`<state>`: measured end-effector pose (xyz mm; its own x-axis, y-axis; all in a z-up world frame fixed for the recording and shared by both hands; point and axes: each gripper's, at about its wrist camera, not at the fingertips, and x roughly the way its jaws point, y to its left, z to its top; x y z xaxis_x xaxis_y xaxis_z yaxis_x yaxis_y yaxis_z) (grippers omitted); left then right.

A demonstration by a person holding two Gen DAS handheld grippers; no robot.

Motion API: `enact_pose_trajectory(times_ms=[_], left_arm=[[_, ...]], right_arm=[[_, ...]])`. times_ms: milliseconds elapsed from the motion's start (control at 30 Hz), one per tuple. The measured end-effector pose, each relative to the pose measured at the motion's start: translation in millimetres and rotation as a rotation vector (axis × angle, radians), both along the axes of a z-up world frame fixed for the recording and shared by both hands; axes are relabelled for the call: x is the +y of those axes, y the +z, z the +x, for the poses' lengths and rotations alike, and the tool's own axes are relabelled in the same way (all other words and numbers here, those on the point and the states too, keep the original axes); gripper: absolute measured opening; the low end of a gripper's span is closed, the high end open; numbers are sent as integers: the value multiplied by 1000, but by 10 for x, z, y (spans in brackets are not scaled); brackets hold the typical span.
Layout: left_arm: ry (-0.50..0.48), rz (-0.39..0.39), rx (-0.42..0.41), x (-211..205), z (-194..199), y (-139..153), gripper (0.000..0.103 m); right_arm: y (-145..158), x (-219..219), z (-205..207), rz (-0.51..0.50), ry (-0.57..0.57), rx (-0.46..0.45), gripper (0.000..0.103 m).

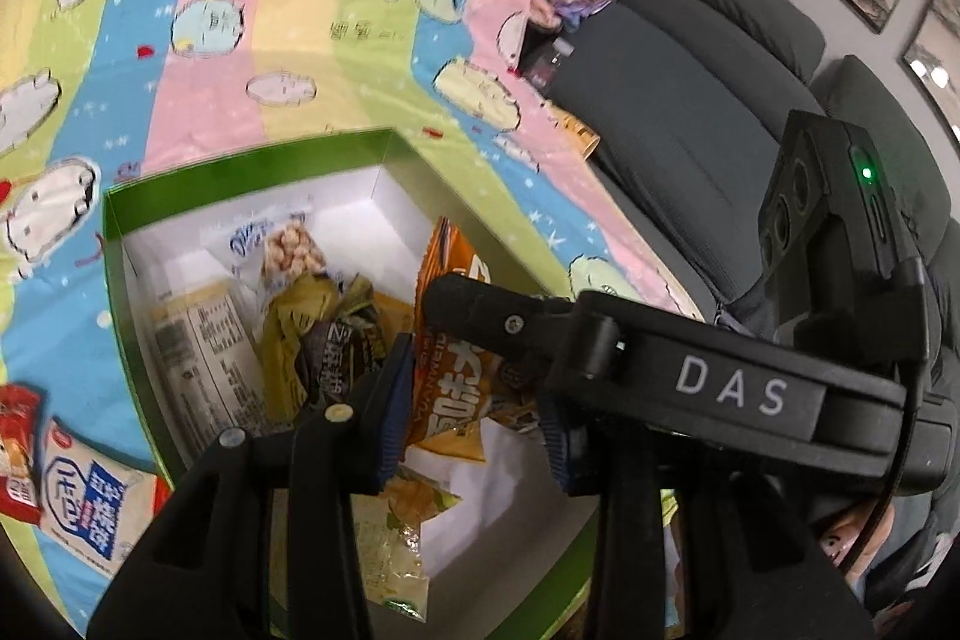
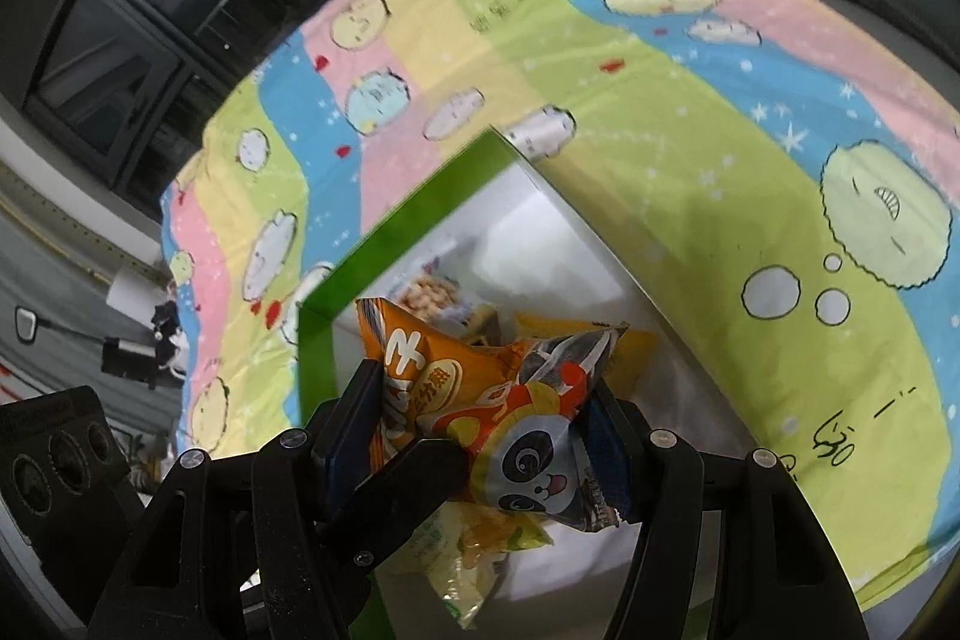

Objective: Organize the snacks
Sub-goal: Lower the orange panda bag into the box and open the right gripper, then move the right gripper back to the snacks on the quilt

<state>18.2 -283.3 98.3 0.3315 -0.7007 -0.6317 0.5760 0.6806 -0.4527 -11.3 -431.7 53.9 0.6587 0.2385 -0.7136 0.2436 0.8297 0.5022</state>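
Right tool (image 2: 486,436) apparently grips orange packet (image 2: 438,370).

Both wrist views are aimed steeply downward, at close range, into the green box (image 1: 252,160) (image 2: 414,214), shared toward 12 o'clock.

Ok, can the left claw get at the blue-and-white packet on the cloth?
Probably not yet: the left claw looks shut on the orange packet, which the right claw also holds, over the green box. The blue-and-white packet lies uncovered beside the box, so once emptied the way looks free.
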Motion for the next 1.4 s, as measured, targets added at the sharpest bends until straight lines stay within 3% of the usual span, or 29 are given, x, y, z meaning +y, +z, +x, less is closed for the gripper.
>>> enact_pose_trajectory(times_ms=[533, 1167, 1400], left_arm=[[6, -2, 117, 4, 140, -204, 36], [26, 12, 143, 53, 177, -247, 41], [30, 6, 126, 128, 129, -182, 50]], right_arm=[[-138, 24, 130, -50, -11, 91, 65], [-212, 17, 179, -32, -15, 111, 65], [-131, 10, 141, -50, -25, 87, 66]])
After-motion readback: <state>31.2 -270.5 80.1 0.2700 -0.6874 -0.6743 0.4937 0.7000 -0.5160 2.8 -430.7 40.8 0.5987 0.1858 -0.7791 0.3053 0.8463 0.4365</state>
